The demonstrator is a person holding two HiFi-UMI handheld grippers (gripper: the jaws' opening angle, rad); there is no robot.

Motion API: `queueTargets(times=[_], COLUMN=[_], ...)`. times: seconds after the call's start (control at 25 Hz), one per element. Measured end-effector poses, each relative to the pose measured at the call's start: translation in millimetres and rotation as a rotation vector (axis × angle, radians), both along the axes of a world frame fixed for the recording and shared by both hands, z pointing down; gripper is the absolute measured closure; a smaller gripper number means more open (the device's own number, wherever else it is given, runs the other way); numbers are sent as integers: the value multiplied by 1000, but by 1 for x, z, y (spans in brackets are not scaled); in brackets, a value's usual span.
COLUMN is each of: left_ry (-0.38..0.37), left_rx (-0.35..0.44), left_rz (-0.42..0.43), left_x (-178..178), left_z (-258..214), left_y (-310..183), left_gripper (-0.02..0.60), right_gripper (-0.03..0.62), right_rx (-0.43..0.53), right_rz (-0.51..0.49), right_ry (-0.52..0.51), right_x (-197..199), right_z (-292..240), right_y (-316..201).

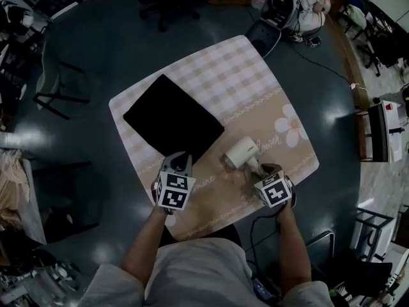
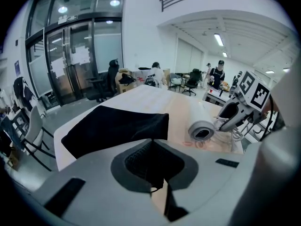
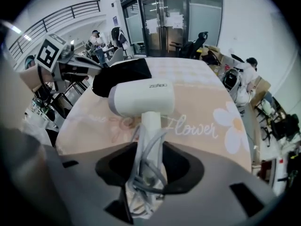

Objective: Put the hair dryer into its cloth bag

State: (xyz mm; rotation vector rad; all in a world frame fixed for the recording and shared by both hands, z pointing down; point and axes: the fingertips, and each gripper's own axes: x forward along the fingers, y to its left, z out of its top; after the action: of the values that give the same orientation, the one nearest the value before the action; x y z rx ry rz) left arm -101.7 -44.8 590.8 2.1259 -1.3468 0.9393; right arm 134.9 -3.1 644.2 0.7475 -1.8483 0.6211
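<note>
A flat black cloth bag (image 1: 172, 123) lies on the left half of the table (image 1: 255, 75). My left gripper (image 1: 177, 163) is shut on the bag's near edge; in the left gripper view black fabric (image 2: 113, 126) bunches between the closed jaws of that gripper (image 2: 151, 147). The white hair dryer (image 1: 241, 152) lies to the right of the bag, its barrel pointing left. My right gripper (image 1: 265, 171) is shut on its handle. In the right gripper view the hair dryer's (image 3: 141, 98) handle and the grey cord (image 3: 150, 168) wound round it fill the jaws of the right gripper (image 3: 148, 173).
The table wears a checked and flowered cloth and stands on a dark floor. A black chair (image 1: 57, 88) is off its left side and a shelf unit (image 1: 380, 130) off its right. Bags and gear (image 1: 281, 5) sit beyond the far corner. People sit in the background.
</note>
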Motion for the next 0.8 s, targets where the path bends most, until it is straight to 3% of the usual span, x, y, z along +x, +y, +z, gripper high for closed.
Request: queueTargets(times=[0.28, 0.8], left_ry=[8, 1], left_rx=[0, 32], left_rz=[-16, -17], left_x=[6, 2], left_z=[-2, -11], left_y=[-8, -6], left_gripper=[566, 566], right_gripper=[416, 418], right_rx=[-43, -69], right_rz=[-38, -164], right_ry=[-49, -85], right_x=[-11, -80], right_z=[-11, -16], right_y=[3, 2])
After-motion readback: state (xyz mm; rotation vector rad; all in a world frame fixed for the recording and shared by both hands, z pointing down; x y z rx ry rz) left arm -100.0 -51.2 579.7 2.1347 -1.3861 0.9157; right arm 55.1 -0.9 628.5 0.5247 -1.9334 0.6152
